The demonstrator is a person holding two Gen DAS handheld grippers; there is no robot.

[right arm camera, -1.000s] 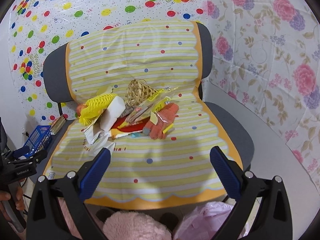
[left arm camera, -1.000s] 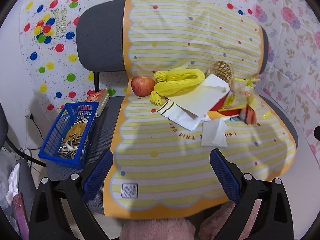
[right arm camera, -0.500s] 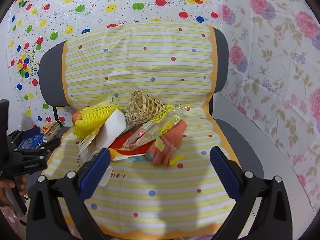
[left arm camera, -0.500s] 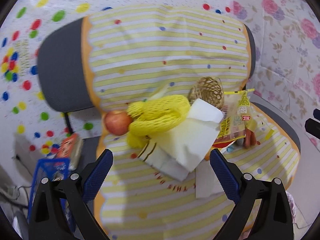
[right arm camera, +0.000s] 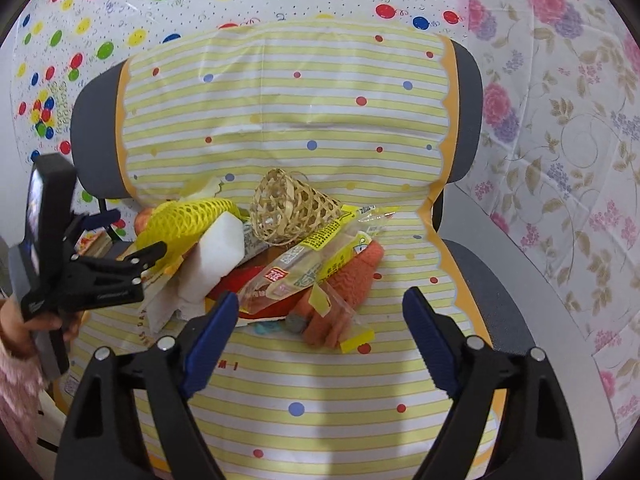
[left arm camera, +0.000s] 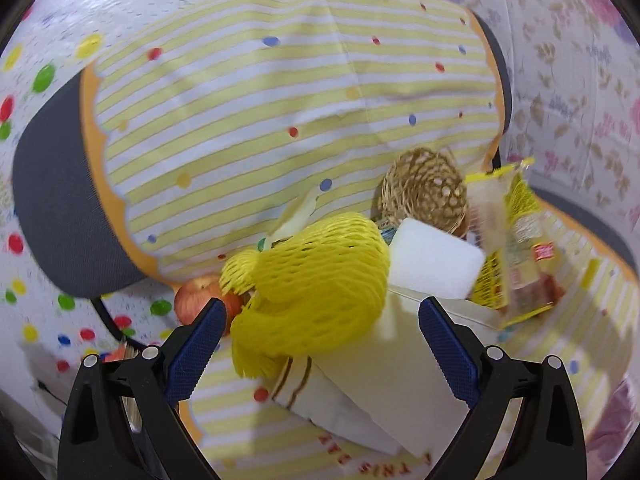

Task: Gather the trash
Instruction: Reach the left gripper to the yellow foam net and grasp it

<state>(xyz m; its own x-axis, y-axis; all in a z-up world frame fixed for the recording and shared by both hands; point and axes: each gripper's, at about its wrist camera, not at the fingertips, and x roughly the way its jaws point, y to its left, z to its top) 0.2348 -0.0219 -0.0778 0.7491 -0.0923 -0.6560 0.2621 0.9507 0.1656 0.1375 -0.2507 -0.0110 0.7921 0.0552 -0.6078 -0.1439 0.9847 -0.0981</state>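
Trash pile: a loose heap in the middle of a chair seat [right arm camera: 492,280] draped with a yellow-striped plastic sheet [right arm camera: 288,112].
Yellow foam net [left arm camera: 316,280]: crumpled mesh sleeve at the pile's left side, lying on a white paper bag [left arm camera: 384,392] with brown stripes.
White foam block [left arm camera: 434,262]: just right of the net, leaning on the heap.
Snack wrappers [right arm camera: 316,252]: clear and yellow packets overlapping across the centre, over red paper and an orange cloth [right arm camera: 354,276].
Woven bamboo cone [right arm camera: 288,210]: on its side at the back of the pile, mouth turned left.
Apple [left arm camera: 198,298]: red, half hidden behind the net, at the sheet's left edge.
Left gripper [left arm camera: 318,326]: fingers wide, straddling the net without pressing on it.
Right gripper [right arm camera: 318,306]: fingers wide apart and closing, wrappers and cloth between them, no contact visible.
Person: a hand [right arm camera: 24,320] in a pink fuzzy sleeve holds the left gripper.
Backdrop: polka-dot and floral sheets behind the chair.
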